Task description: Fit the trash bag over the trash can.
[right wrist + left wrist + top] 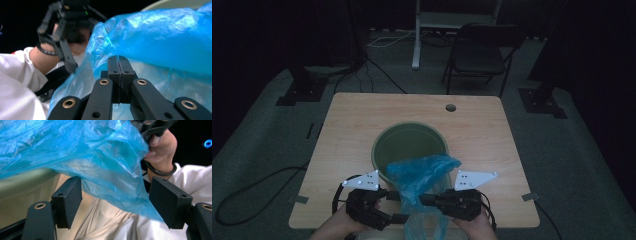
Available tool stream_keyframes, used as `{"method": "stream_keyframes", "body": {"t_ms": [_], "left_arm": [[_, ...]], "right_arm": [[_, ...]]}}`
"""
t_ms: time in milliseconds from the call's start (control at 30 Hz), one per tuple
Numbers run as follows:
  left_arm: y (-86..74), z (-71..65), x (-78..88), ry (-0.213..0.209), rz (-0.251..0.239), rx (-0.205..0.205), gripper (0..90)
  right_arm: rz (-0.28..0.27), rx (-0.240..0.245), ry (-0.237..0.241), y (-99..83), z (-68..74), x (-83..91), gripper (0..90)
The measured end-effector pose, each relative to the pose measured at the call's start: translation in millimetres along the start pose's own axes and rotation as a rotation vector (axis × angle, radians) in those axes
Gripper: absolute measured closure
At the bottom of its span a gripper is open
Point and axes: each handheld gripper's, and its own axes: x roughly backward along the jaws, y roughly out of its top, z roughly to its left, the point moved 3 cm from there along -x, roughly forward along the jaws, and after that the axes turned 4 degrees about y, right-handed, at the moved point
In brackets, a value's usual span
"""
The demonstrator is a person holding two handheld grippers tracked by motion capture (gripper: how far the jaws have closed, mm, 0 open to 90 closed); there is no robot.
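The blue plastic bag [422,175] is hanging between the two grippers at the near edge of the table [357,125], its upper part draping over the near rim of the green bin [384,145] and its tail trailing down off the table edge toward the person. The right gripper [424,200] is pinching the bag's right side, its jaws pressed flat together on the film in the right gripper view. The left gripper [398,218] is standing released, its jaws parted with the bag's lower fold [120,195] lying loosely between them and not pinched. The bin's mouth is lying just beyond both grippers, toward the far side, so the bag's opening will likely need spreading left to right before it goes over the rim, and the left gripper needs a hold first.
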Motion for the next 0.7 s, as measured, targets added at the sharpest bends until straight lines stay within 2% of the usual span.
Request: {"method": "stream_keyframes", "body": {"t_ms": [133, 167, 200, 267, 333, 500, 533, 600, 633, 700], "left_arm": [[3.8, 3.3, 2.8, -0.02, -0.041, 0.015, 47.5], [5.2, 4.0, 4.7, -0.011, -0.053, 0.017, 52.1], [6.9, 4.1, 7.3, -0.005, -0.072, 0.009, 63.1], [9.7, 4.1, 11.3, 0.024, -0.094, -0.001, 78.6], [13.6, 4.7, 17.9, 0.053, -0.122, -0.008, 87.2], [25.9, 15.2, 45.1, 0.127, -0.207, -0.008, 90.0], [27.3, 18.4, 50.4, 0.149, -0.222, -0.004, 90.0], [28.2, 24.1, 59.5, 0.166, -0.242, 0.006, 90.0], [28.0, 28.0, 66.1, 0.196, -0.26, 0.012, 90.0], [26.7, 32.0, 75.1, 0.21, -0.278, 0.019, 90.0]], "right_arm": [[-0.016, 0.021, 0.02, 9.2, 3.1, -4.2, 90.0], [-0.017, 0.029, 0.02, 11.0, 3.6, -5.2, 90.0], [-0.021, 0.032, 0.021, 12.7, 3.7, -5.8, 90.0], [-0.027, 0.034, 0.024, 16.0, 2.5, -6.3, 90.0], [-0.043, 0.034, 0.012, 19.3, -0.7, -4.1, 90.0], [-0.091, 0.021, -0.037, 26.1, -12.3, 13.3, 90.0], [-0.104, 0.022, -0.057, 26.9, -15.0, 19.9, 90.0], [-0.122, 0.022, -0.103, 27.5, -19.7, 30.4, 90.0], [-0.129, 0.022, -0.135, 27.4, -23.0, 36.7, 90.0], [-0.146, 0.008, -0.186, 26.2, -31.8, 50.7, 90.0]]}}
